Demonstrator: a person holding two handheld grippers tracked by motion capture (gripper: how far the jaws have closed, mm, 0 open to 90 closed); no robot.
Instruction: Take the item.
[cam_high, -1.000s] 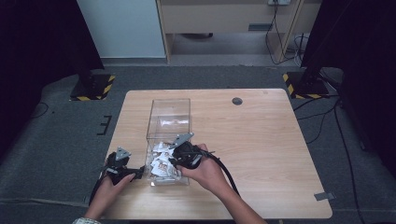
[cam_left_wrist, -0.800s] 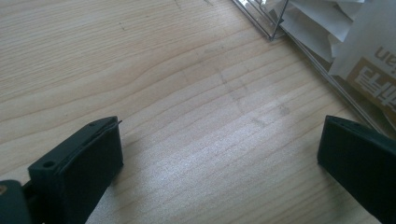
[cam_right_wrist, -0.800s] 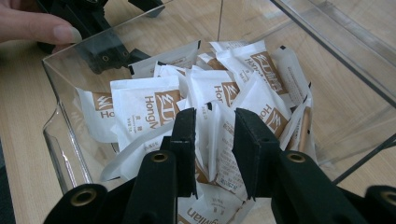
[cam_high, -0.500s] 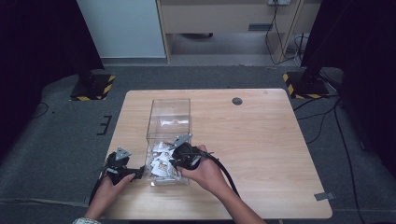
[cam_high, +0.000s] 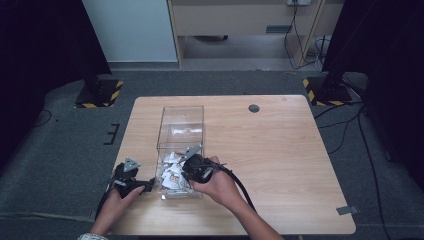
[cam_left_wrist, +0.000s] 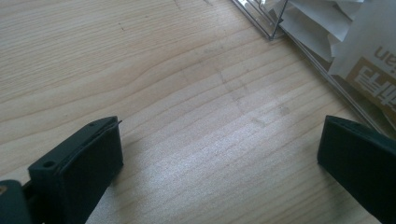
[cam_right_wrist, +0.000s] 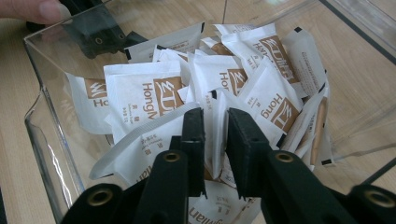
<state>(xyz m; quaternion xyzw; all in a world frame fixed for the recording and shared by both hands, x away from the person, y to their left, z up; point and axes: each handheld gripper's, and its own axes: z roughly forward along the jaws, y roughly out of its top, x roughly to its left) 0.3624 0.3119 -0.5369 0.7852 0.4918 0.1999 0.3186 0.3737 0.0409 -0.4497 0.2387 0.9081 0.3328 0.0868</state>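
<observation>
clear box (cam_high: 180, 131) of white sachets (cam_right_wrist: 219, 88), right gripper (cam_right_wrist: 215, 116) seemingly pinching one sachet, left gripper (cam_left_wrist: 219, 154) spread wide

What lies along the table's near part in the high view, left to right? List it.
Left gripper → clear box of white sachets → right gripper, at the box's near end → person's right hand → bare wooden table.
</observation>
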